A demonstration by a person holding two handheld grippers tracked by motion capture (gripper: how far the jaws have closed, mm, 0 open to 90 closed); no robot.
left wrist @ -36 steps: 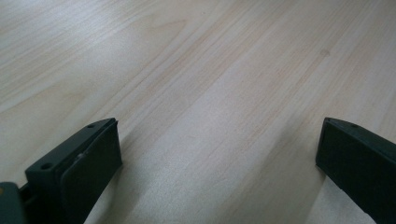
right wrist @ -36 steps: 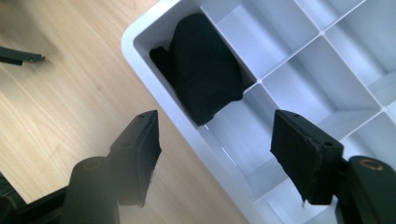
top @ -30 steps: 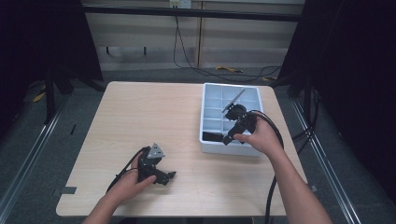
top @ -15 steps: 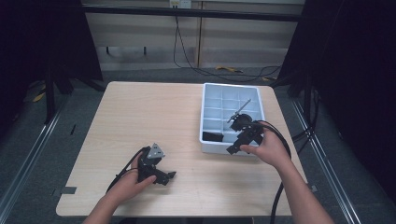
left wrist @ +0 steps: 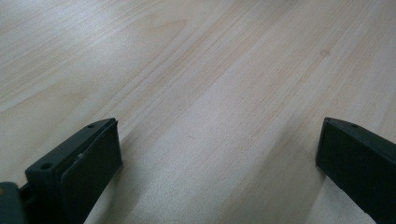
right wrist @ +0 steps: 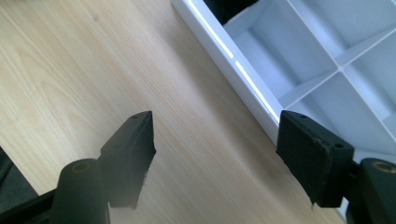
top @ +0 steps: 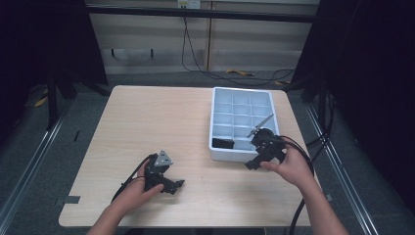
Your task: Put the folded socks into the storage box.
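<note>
Both tools are black with flat, screw-holed jaws; the left tool (top: 164, 174) carries a grey triangular plate; black cables trail.

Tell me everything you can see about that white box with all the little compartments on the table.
The white tray looks like moulded plastic, rectangular, split by thin walls into a grid of small open compartments. It lies flat on the right half of the wooden table, long side running away from the person. A small black object sits in its near-left compartment; the other visible compartments look empty. The right gripper, jaws open, hovers at its near edge, one jaw over the tray, one over the table.
</note>
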